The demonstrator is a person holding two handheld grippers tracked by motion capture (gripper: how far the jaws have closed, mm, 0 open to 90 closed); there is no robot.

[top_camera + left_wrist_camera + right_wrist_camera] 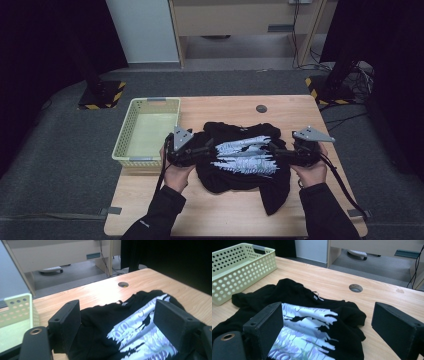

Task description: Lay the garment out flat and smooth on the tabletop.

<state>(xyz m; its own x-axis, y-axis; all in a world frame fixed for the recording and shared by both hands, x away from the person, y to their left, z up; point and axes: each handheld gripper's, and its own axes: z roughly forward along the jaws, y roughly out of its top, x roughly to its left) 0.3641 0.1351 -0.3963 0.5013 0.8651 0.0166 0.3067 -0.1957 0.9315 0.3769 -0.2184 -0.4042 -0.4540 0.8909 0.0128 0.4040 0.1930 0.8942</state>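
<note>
A black T-shirt (245, 186) with a white and pale blue print lies bunched in the middle of the wooden table (220, 107), one dark end trailing toward the front. My left gripper (207, 149) lies at the shirt's left edge, pointing right over the cloth. In the left gripper view the shirt (100, 322) lies between and beyond the wide-apart jaws of that gripper (120, 325), with no pad pressing on it. My right gripper (277, 152) reaches in from the shirt's right edge. Its own view shows this gripper (329, 327) open, jaws spread over the shirt (294, 295).
A pale yellow perforated basket (125, 127) stands at the table's left side, also visible as the basket (237, 265) in the right gripper view. A round cable hole (261, 108) sits behind the shirt. Bare wood lies along the front edge. Stands and cables are on the floor beyond.
</note>
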